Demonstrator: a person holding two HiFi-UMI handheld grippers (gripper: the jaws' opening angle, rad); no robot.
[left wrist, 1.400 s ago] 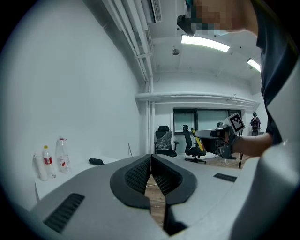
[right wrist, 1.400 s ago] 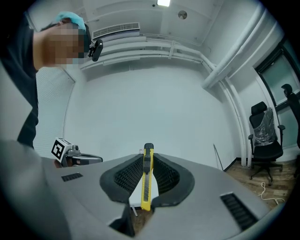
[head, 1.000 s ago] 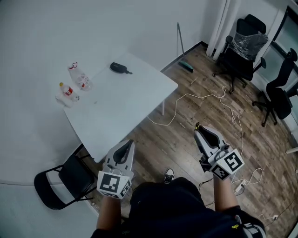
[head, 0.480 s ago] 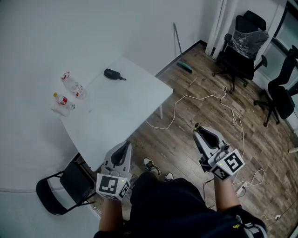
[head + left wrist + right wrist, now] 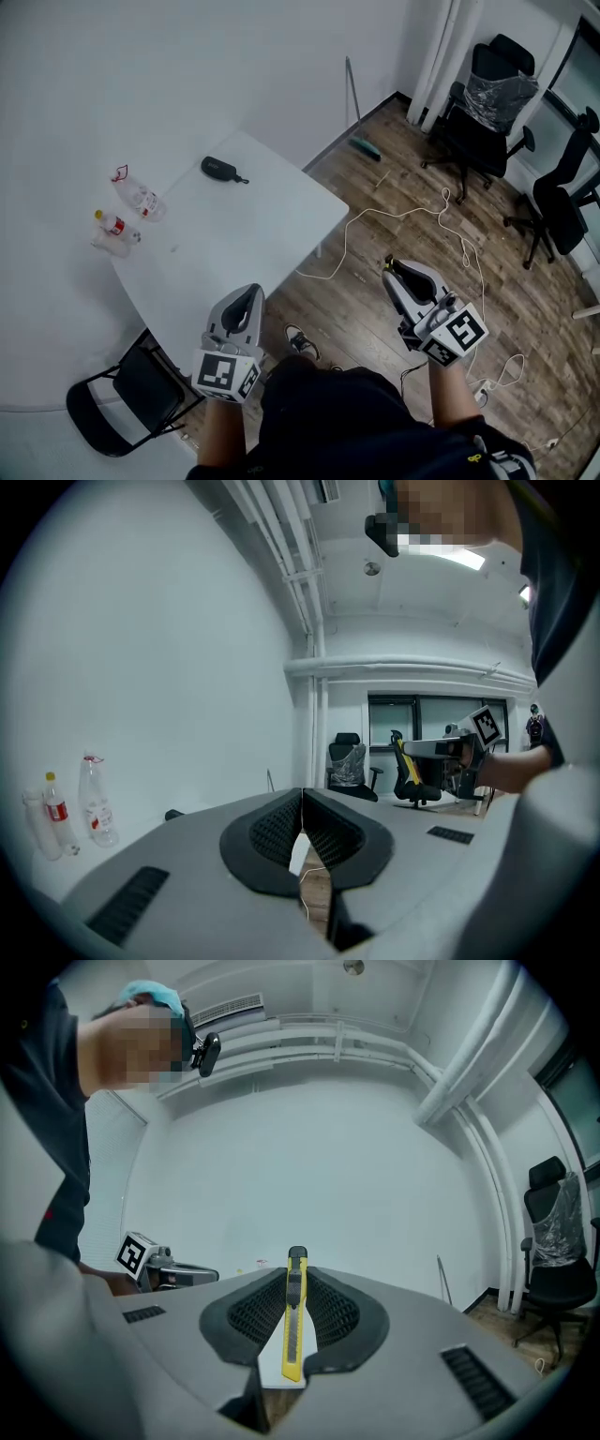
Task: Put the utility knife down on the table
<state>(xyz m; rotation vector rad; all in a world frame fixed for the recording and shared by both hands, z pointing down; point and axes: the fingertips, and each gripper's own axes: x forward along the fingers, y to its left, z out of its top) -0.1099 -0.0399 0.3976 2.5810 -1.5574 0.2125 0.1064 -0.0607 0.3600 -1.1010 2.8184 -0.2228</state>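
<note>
Floor (image 5: 375,309): wood planks, spreading out to the right of the table and under both grippers.
Table (image 5: 244,253): white, standing cornerwise against the white wall, carrying a pouch and bottles along its far side, its near corner lying just beside the left gripper.
Office chairs (image 5: 487,94): two black ones, standing at the far right, the farther one wearing clear plastic over its backrest.
Folding chair (image 5: 122,403): black, sitting at the table's near left edge.
Cable (image 5: 403,211): white, snaking in loose loops across the floor from beside the table leg toward the right.
Broom (image 5: 364,146): teal head resting on the floor, thin handle leaning against the wall.
Left gripper (image 5: 249,292): hovering by the table's near corner, well apart from the other gripper, jaws pressing together with nothing between them.
Right gripper (image 5: 393,267): hovering over bare floor, well to the right of the table, jaws clamping the utility knife.
Pouch (image 5: 218,169): black, lying near the table's far corner, short strap trailing to the right.
Bottles (image 5: 136,195): clear plastic, grouping at the table's far left edge, one showing a red label.
Utility knife (image 5: 294,1312): yellow body with a black end, lying lengthwise between the right gripper's pads, black end poking past the tips, being held in the air well apart from the table.
</note>
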